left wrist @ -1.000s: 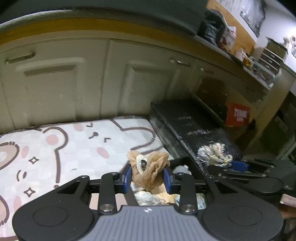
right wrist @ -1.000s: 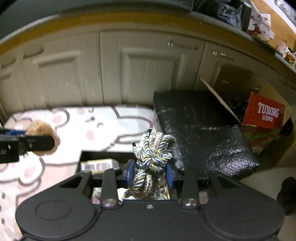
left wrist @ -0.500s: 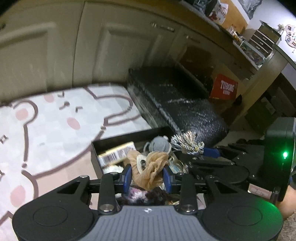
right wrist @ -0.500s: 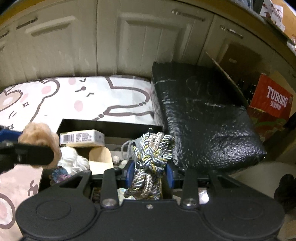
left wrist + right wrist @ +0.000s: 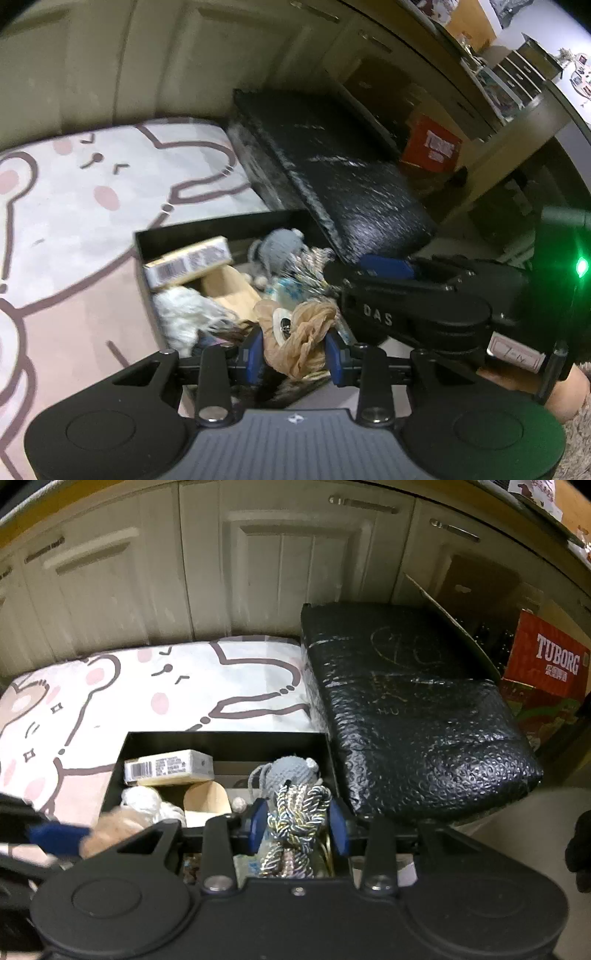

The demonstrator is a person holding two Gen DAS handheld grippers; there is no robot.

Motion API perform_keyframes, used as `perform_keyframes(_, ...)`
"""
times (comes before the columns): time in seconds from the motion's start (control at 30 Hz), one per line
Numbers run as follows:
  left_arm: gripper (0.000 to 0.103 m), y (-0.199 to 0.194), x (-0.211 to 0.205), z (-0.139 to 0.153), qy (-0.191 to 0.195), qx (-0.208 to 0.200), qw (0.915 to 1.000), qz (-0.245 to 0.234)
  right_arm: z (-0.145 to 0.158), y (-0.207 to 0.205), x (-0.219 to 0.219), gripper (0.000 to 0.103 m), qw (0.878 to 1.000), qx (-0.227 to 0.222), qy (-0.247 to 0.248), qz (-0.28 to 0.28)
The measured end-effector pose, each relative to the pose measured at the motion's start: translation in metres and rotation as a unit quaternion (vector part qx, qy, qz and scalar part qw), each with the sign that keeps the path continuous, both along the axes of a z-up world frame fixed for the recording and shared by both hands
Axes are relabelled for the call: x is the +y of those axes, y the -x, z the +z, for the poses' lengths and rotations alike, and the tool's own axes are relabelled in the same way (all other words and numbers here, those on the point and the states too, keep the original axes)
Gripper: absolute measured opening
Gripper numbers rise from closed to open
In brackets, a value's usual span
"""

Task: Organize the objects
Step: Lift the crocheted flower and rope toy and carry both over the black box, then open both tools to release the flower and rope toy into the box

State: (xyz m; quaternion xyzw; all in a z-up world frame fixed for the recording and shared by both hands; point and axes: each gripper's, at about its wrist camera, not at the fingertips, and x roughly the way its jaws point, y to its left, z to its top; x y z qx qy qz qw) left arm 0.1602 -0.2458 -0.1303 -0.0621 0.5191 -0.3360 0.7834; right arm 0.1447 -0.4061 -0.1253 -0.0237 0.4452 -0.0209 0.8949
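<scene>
My left gripper (image 5: 294, 349) is shut on a crumpled tan stocking bundle (image 5: 301, 338) with a small white piece tucked in it, held over the near part of the black box (image 5: 218, 229). My right gripper (image 5: 297, 821) is shut on a knotted grey, gold and white braided cord (image 5: 295, 823), low over the same black box (image 5: 225, 739). Inside the box lie a barcoded white carton (image 5: 168, 767), a grey crocheted toy (image 5: 291, 770), a white fluffy piece (image 5: 186, 314) and a tan cardboard piece (image 5: 205, 799). The right gripper's body (image 5: 413, 295) shows at the right of the left wrist view.
The box sits on a pink and white bear-patterned mat (image 5: 147, 690). A large black bubble-wrapped package (image 5: 413, 709) lies against the box's right side. Cream cabinet doors (image 5: 258, 565) stand behind, and a red Tuborg carton (image 5: 550, 657) sits far right.
Both grippers have sunk and tilted down toward the black box, each still holding its load. The box's contents have come into view beneath them.
</scene>
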Motion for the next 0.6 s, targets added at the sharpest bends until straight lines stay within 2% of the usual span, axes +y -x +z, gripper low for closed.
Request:
perform_keyframes(0.23, 0.037, 0.003, -0.015, -0.012, -0.002, 0.020, 0.9998, -0.010, 0.005, 0.004, -0.006, 0.037, 1.000, 0.000, -0.006, -0.009)
perform_keyframes(0.3, 0.047, 0.002, -0.017, -0.018, -0.008, 0.029, 0.9995, -0.006, 0.004, 0.005, -0.009, 0.037, 1.000, 0.002, -0.006, -0.012)
perform_keyframes(0.33, 0.049, 0.001, -0.016, -0.021, -0.012, 0.034, 0.9993, -0.003, 0.004, 0.005, -0.011, 0.037, 1.000, 0.003, -0.008, -0.015)
perform_keyframes(0.6, 0.057, -0.002, -0.015, -0.023, -0.032, 0.032, 0.9990, 0.003, 0.000, 0.007, -0.014, 0.037, 1.000, 0.013, -0.015, -0.021)
